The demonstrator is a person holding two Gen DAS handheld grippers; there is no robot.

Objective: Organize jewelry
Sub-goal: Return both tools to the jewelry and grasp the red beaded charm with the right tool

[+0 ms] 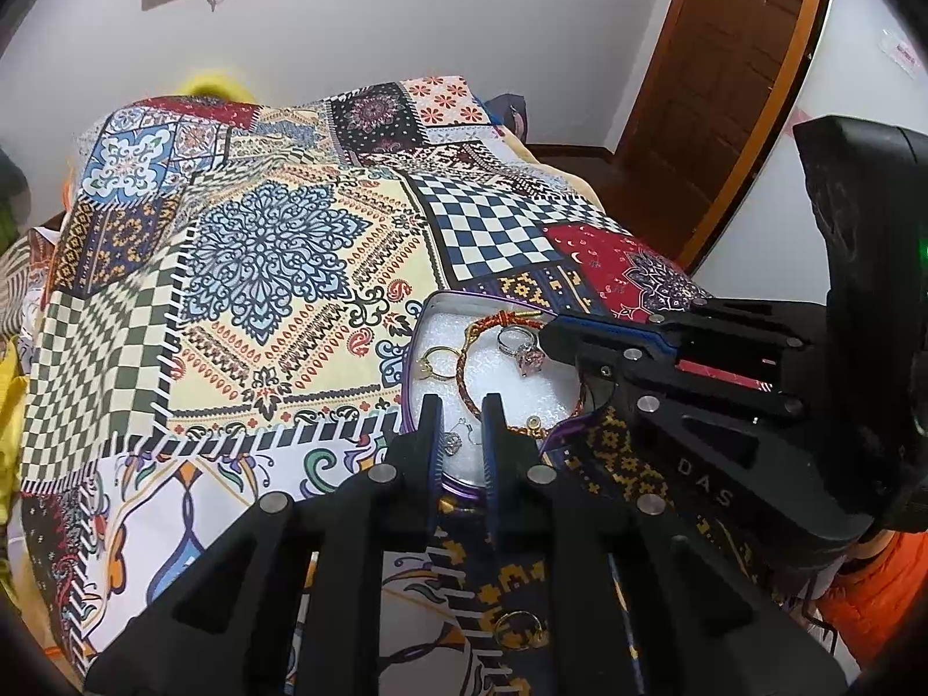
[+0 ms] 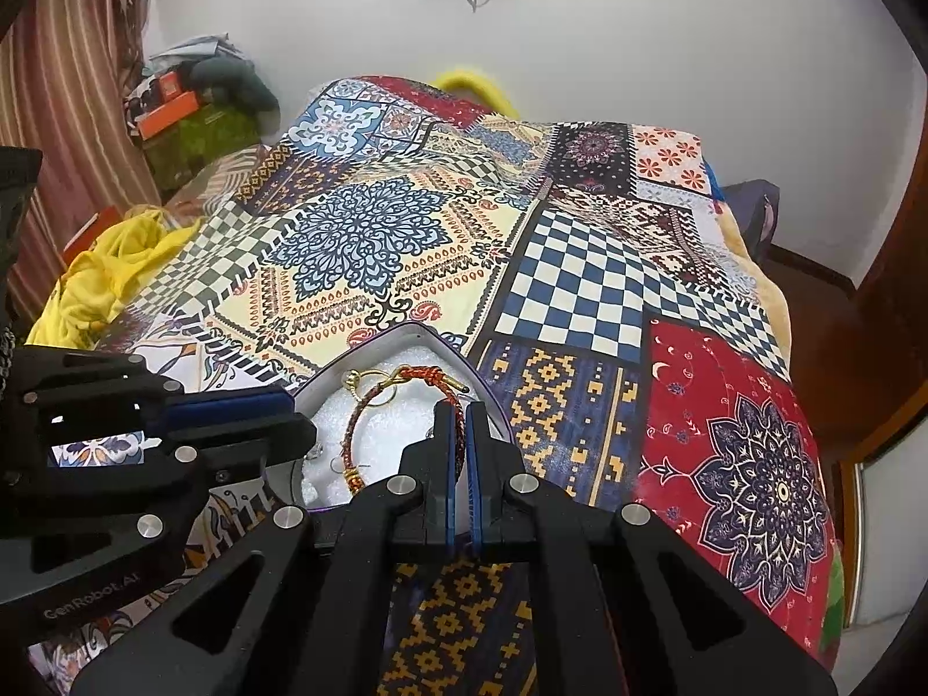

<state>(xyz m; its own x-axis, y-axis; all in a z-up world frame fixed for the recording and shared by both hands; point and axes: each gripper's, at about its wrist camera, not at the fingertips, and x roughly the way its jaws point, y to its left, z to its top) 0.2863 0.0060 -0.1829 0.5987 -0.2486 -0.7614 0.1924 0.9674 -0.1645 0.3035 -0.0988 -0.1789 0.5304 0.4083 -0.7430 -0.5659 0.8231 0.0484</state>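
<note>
My left hand-held gripper (image 1: 461, 406) over near edge of tin (image 1: 423, 313), jaws narrowly apart, nothing pinched. My right hand-held gripper (image 2: 462, 412) jaws together, empty, above tin's right side. Braided bracelet (image 1: 470, 371), pink-stone ring (image 1: 522, 351), gold ring (image 1: 438, 361) inside tin; another gold ring (image 1: 522, 629) on bed (image 1: 278, 243), nearer me than tin. I'd fetch it gently: quilt soft. Door (image 1: 713, 87) beyond tin.

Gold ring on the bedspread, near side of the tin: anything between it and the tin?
Nothing visible lies on the bedspread between the gold ring and the near rim of the tin, which is open. The left hand-held gripper hangs over that rim, and the bracelet covers much of the foam.
</note>
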